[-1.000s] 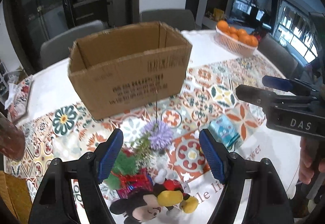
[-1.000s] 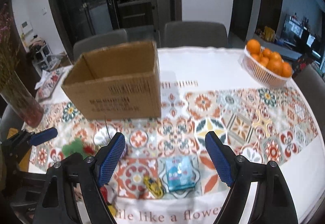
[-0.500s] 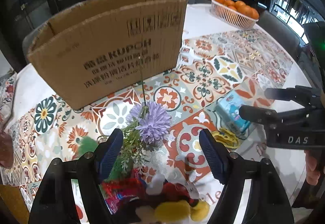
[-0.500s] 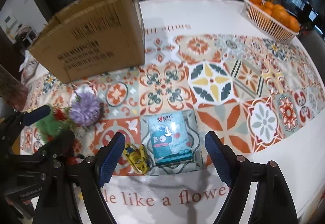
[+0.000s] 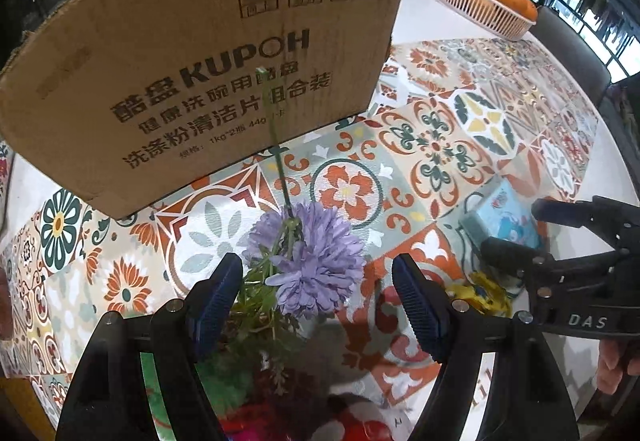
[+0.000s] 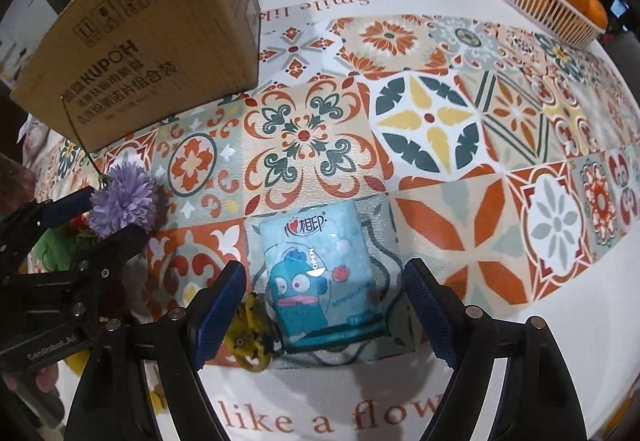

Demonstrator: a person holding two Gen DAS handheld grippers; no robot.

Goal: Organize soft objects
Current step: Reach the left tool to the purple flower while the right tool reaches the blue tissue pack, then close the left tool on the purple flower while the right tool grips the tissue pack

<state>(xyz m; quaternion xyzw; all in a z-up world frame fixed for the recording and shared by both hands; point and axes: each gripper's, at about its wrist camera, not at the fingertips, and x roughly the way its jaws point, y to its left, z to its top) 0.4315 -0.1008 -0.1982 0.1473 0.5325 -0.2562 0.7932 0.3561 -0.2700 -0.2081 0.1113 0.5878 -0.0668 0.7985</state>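
Two grippers we hold spread, gripping nothing. Our left gripper (image 5: pixel 318 293) straddles a fluffy purple flower (image 5: pixel 312 257) on the patterned tablecloth (image 5: pixel 436 145), its wiry stem running toward the cardboard box (image 5: pixel 192 53). Our right gripper (image 6: pixel 324 305) frames a glossy rectangular tissue pack (image 6: pixel 324 273), long axis pointing away.

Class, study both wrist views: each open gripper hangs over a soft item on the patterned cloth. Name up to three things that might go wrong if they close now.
1. The left gripper frames the purple flower; closing may crush petals or snag the leaves beside it.
2. The right gripper straddles the tissue pack, but the yellow toy lies against its left finger and may get pinched too.
3. The flower's thin stem points at the cardboard box and might catch on it.
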